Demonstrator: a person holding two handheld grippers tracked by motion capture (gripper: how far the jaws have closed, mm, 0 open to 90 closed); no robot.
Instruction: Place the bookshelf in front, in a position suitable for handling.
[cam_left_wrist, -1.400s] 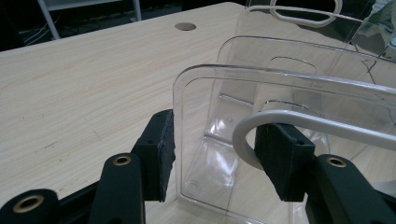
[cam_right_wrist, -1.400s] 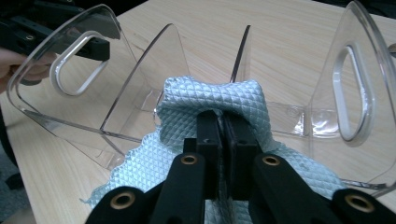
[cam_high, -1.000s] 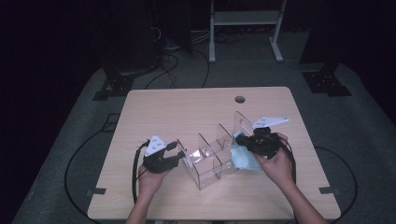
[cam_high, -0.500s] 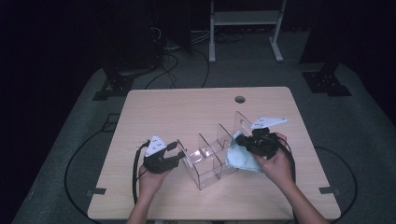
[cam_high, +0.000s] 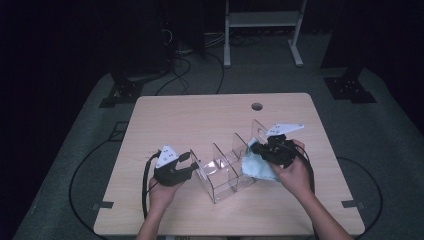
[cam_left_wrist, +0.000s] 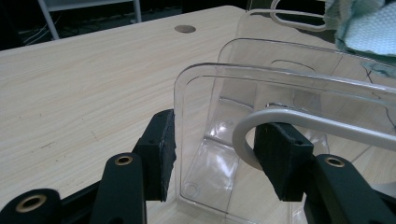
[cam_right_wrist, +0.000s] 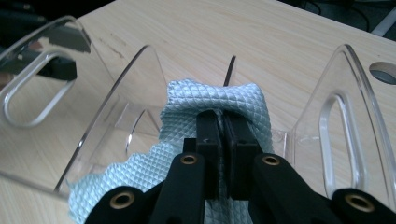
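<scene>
right gripper (cam_right_wrist: 223, 140): jaws clamped on light-blue cloth (cam_right_wrist: 219, 100)
cloth: over clear acrylic organizer (cam_high: 222, 167), right end
left gripper (cam_left_wrist: 212, 154): jaws apart, straddling the organizer's left end wall
table (cam_high: 200, 120): wood

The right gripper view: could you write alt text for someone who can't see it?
Two black jaws of the right gripper are shut on a light blue, waffle-textured cloth, held at a clear plastic organizer with upright dividers. The organizer stands on a light wooden table, and a round hole in the tabletop shows at the right edge.
</scene>
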